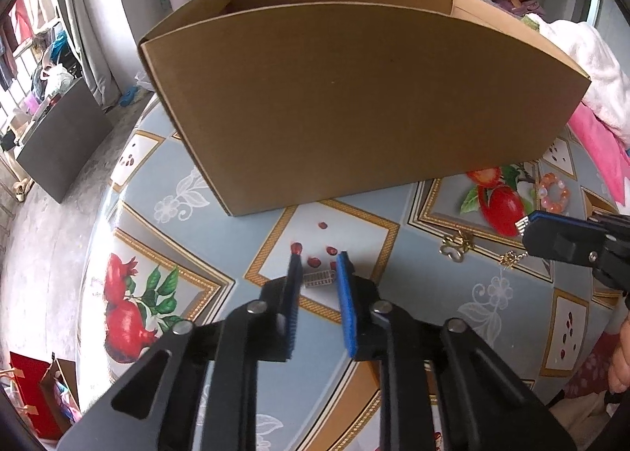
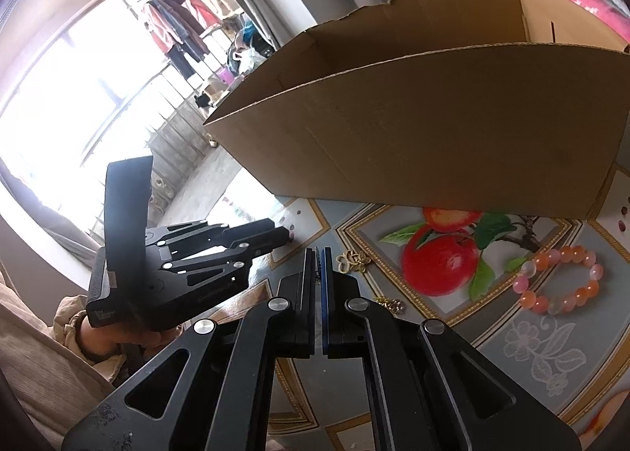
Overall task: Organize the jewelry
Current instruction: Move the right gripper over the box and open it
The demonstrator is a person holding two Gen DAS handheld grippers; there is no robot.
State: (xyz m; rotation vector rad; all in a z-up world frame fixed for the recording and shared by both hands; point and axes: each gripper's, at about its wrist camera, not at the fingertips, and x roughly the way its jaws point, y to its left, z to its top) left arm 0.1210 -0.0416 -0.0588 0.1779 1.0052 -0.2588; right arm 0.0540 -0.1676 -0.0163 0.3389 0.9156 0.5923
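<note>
Left wrist view: left gripper jaws spread around silver clip; right gripper jaws pressed together.

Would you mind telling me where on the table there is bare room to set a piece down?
Bare cloth lies left of the left gripper, toward the table's rim. It is crowded on the right: gold brooch, gold chain, bead bracelet and right gripper cluster before the cardboard box. A small silver piece sits between the left fingers.
</note>
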